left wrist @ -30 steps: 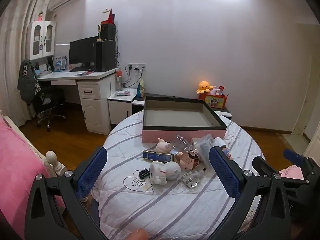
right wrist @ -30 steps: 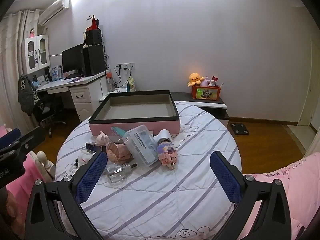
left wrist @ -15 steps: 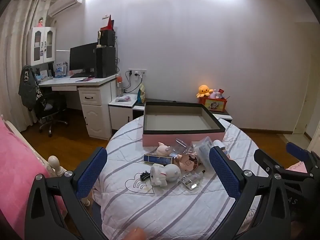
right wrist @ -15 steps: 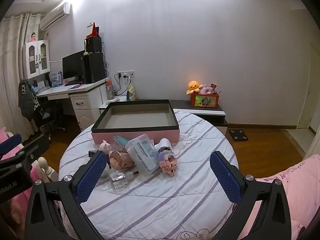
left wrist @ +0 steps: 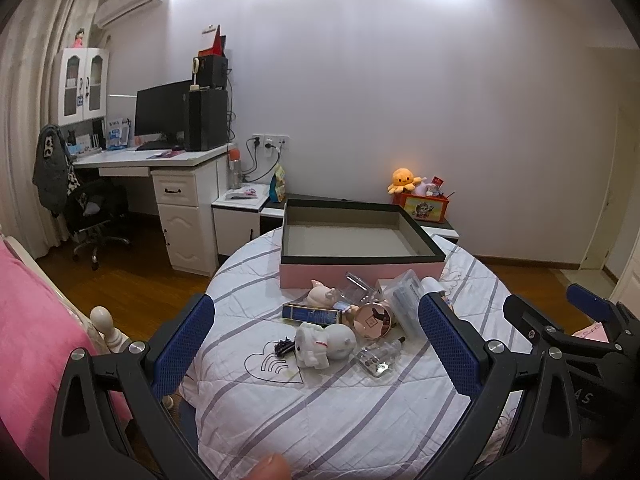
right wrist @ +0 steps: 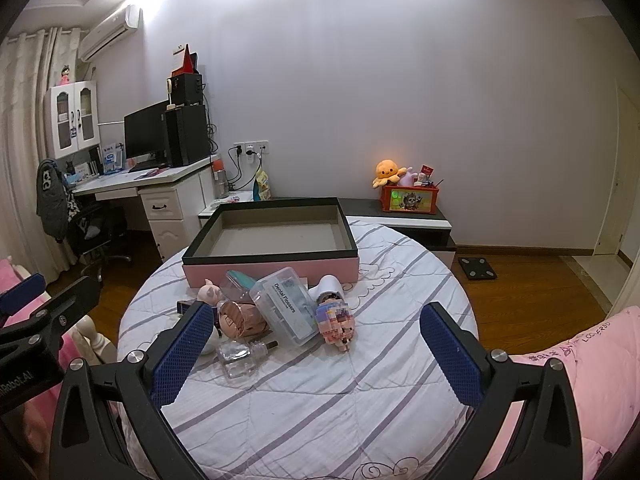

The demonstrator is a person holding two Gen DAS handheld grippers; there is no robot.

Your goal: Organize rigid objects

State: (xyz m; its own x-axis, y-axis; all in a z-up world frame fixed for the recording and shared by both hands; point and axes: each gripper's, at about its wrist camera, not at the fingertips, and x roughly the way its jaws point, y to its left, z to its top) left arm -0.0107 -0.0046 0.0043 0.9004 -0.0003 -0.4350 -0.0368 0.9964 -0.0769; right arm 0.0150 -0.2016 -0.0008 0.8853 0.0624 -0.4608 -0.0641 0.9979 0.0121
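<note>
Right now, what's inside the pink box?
Nothing visible: the pink box shows a bare grey floor. The strip behind its near wall is hidden in both views.

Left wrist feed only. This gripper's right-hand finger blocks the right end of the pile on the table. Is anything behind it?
Observer: Yes. A small pink and purple figure built of toy blocks lies on the white striped tablecloth. It is just to the right of the clear plastic lidded box.
Operator: What is that clear box? I only see an edge.
Observer: From the right wrist view, the label on its lid reads "Dental Flossers".
</note>
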